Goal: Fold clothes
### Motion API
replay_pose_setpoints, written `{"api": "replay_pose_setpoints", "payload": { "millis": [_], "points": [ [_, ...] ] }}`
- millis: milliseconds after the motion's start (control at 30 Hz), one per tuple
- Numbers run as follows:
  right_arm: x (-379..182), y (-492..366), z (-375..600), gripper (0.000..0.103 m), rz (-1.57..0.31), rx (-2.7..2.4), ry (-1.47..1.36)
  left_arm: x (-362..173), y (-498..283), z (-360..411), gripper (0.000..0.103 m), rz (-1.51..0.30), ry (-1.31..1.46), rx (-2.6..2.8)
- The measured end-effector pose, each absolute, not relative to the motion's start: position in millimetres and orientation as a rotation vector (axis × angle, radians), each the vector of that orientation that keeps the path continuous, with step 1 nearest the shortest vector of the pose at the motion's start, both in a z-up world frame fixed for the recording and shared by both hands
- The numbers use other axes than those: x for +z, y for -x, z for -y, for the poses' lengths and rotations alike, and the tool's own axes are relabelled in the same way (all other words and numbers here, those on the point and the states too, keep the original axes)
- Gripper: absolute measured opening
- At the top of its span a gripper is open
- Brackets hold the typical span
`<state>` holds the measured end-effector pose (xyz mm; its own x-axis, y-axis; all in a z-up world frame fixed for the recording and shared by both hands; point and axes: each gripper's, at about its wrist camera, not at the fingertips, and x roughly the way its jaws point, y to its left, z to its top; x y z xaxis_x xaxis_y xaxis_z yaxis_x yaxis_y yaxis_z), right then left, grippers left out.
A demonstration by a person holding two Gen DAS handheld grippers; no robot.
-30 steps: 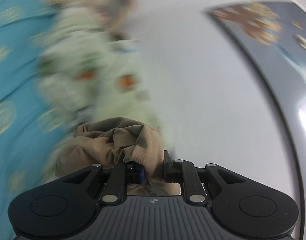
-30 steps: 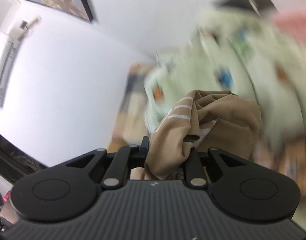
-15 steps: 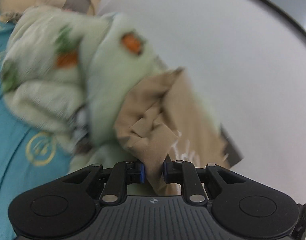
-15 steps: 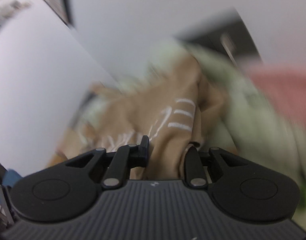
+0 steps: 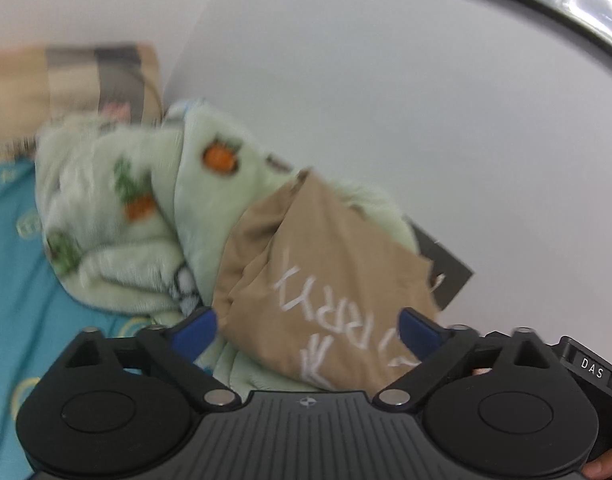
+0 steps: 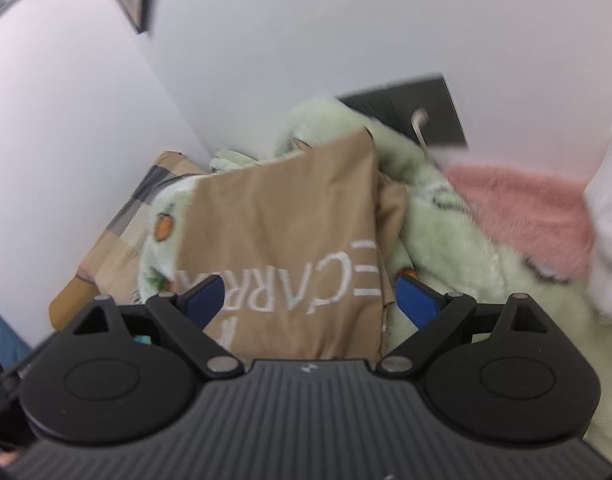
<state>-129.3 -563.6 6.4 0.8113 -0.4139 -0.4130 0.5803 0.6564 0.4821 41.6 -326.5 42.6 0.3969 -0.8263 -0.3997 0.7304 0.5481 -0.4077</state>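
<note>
A tan garment with white lettering (image 5: 325, 280) lies spread against a fluffy pale green blanket with carrot prints (image 5: 118, 208). In the left wrist view my left gripper (image 5: 307, 326) is open, its blue pads on either side of the garment's near edge. In the right wrist view the same tan garment (image 6: 282, 240) lies in front of my right gripper (image 6: 309, 294), which is also open, blue pads wide apart. Neither gripper holds the cloth.
A teal bedsheet with gold motifs (image 5: 10, 280) lies at left. A checked pillow (image 5: 74, 84) sits by the white wall. A pink fluffy blanket (image 6: 525, 208) lies at right, and a dark wall panel (image 6: 417, 108) stands behind the green blanket.
Both grippers were shut on the bunched tan garment; they have opened and let it go. The garment now lies spread out with its lettering showing.
</note>
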Motion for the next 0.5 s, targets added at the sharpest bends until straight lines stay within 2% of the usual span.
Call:
{"api": "replay_pose_setpoints", "payload": {
  "millis": [267,500],
  "points": [
    [77,192,475,0.094,-0.225,-0.537,-0.478,125,46,262,0.103,-0.415,0.060,-0.971],
    [112,237,409,0.094,-0.179,-0.543,-0.348,153,108,208,0.103,-0.338,0.001,-0.941]
  ]
}}
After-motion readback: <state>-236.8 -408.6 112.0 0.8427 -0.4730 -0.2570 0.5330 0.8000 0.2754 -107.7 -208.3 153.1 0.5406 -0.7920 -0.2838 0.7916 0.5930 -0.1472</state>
